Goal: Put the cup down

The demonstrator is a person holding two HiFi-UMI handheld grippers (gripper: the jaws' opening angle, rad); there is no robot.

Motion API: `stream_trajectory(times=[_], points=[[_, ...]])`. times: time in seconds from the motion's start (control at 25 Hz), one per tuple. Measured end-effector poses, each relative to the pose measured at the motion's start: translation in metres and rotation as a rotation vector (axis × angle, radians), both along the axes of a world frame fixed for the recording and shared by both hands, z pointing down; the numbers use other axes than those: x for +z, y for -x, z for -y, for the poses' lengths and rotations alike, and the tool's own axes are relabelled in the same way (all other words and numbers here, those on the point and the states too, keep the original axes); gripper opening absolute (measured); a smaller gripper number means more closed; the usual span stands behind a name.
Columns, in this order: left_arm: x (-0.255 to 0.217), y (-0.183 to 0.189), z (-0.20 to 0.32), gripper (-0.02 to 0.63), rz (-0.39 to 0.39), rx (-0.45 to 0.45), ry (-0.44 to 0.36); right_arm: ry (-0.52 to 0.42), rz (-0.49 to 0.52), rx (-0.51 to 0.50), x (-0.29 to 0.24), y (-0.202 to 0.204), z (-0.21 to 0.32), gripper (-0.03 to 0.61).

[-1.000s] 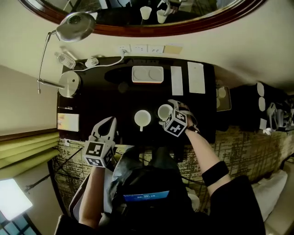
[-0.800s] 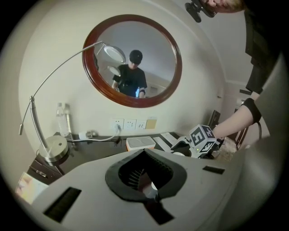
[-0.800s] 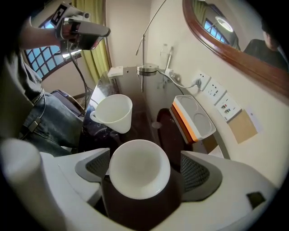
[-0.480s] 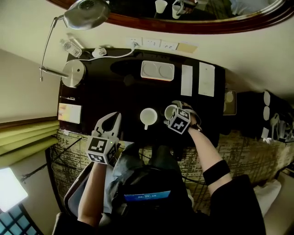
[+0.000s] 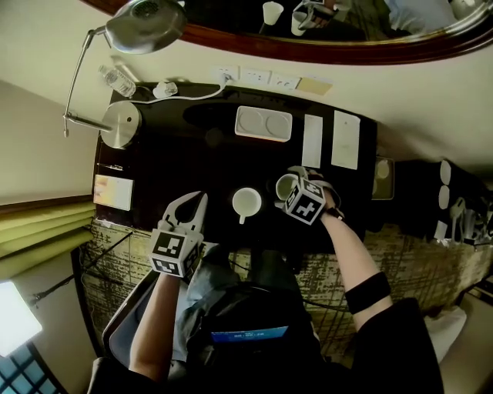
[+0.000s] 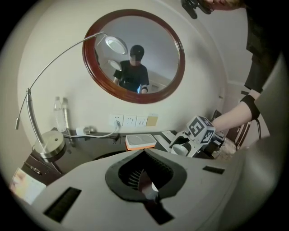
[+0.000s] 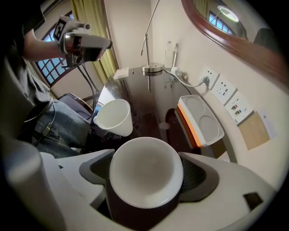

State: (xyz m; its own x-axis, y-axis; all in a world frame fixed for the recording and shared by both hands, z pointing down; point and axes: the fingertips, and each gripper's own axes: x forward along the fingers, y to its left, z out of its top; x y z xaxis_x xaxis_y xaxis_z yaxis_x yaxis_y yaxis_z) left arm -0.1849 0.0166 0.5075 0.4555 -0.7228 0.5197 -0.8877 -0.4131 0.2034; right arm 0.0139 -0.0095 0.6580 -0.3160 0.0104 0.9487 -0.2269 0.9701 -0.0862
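Cup (image 7: pixel 145 173) stands mouth-up between your right gripper's (image 5: pixel 293 185) jaws, which have just been closing. Pads now press both its sides, near the desk's (image 5: pixel 177 165) front edge, just right of a second white cup (image 5: pixel 246 203). The desk lies straight below — whether the base touches it, can't tell. Left gripper (image 5: pixel 189 206) is clenched, empty, well apart.

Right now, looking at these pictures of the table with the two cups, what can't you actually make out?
- Whether the cup rests on the table: right gripper view, its own wide rim covers its base.
- Print on the white sheets: head view, too small.
- The upper part of the mirror: head view, cut off by the top edge.
- Writing on the card: head view, too small.
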Motion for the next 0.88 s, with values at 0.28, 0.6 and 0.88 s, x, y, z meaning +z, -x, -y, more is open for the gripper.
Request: stream_trajectory(times=[0.28,0.6,0.88], points=[[0.004,-0.007,0.008,0.000,-0.008,-0.017,0.014,-0.089,0.056,-0.044,-0.043,0.032,0.070,0.449],[0.010,-0.008,0.008,0.000,-0.007,-0.004,0.005,-0.166,0.115,-0.063,-0.069,0.086,0.162,0.449],[0.017,-0.003,0.000,0.000,0.000,-0.016,0.006,-0.137,0.109,-0.069,-0.051,0.121,0.199,0.449]])
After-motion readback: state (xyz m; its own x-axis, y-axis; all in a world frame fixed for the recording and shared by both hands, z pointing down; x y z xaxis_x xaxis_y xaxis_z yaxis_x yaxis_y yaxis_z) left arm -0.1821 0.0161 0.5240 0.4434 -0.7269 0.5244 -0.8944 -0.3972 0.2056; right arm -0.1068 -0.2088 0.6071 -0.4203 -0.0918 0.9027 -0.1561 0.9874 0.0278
